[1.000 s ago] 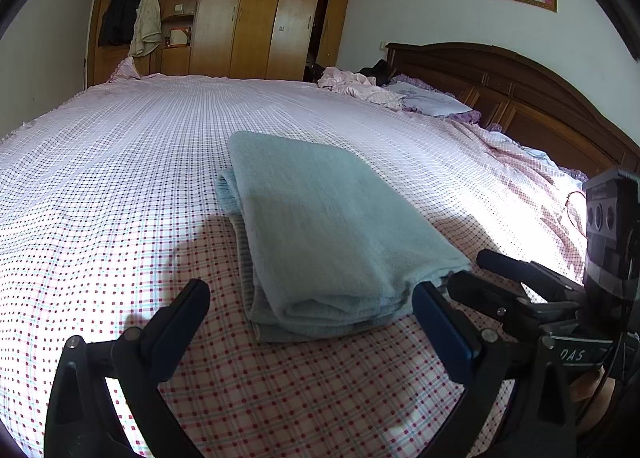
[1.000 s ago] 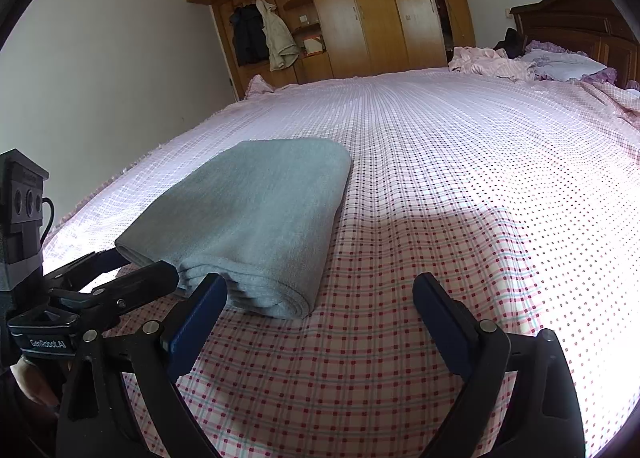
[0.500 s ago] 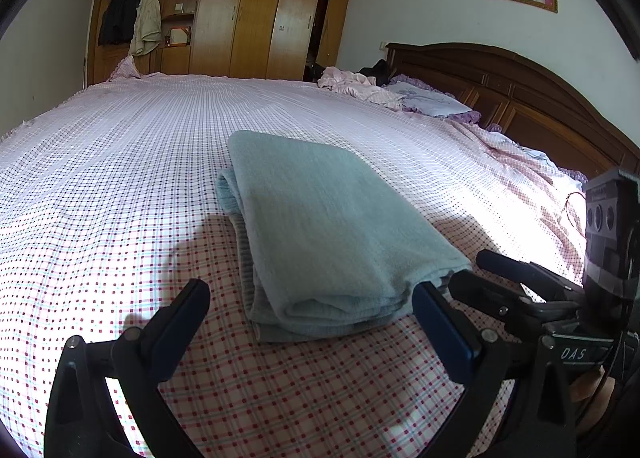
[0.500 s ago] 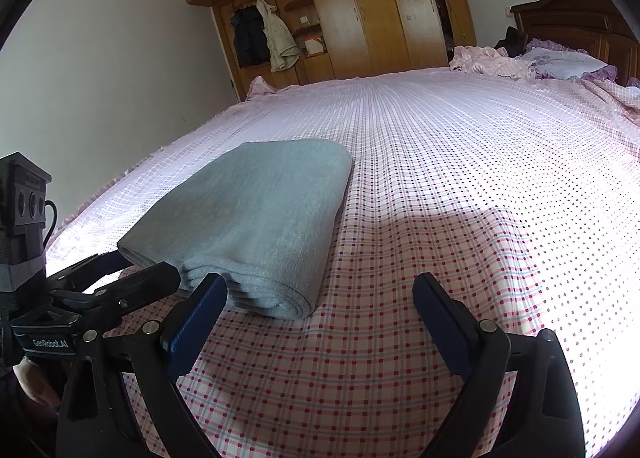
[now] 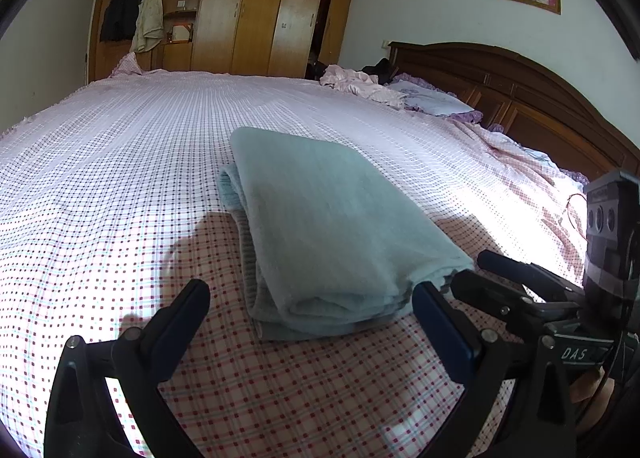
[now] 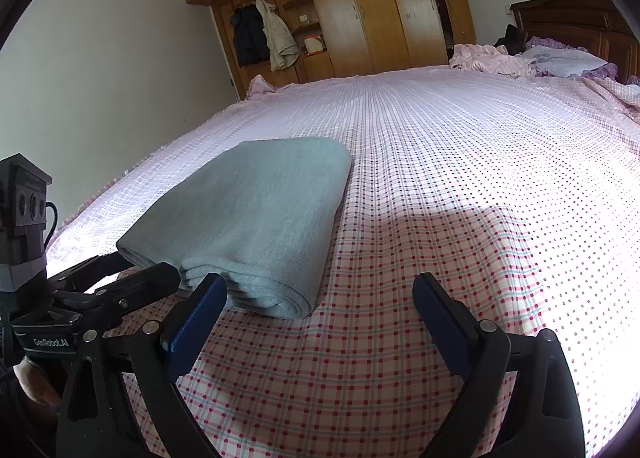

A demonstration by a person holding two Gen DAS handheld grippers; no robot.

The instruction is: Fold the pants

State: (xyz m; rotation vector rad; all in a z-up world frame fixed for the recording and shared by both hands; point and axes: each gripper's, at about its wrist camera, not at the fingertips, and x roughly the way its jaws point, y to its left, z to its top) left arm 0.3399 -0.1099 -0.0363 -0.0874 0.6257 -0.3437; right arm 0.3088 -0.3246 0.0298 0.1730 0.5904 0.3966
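The light blue-grey pants [image 5: 320, 225] lie folded in a thick rectangular stack on the checked bedspread [image 5: 120, 161]; they also show in the right wrist view [image 6: 256, 217]. My left gripper [image 5: 310, 314] is open and empty, just short of the stack's near end. My right gripper [image 6: 320, 306] is open and empty, near the stack's near right corner. Each gripper shows at the side of the other's view, the right one [image 5: 520, 290] and the left one [image 6: 120, 282].
A dark wooden headboard [image 5: 520, 97] with a pillow [image 5: 432, 101] and crumpled pink clothes [image 5: 356, 83] lies at the far right. A wooden wardrobe [image 5: 248, 5] with hanging coats stands beyond the bed. The bed's left edge is near a wall [image 6: 100, 77].
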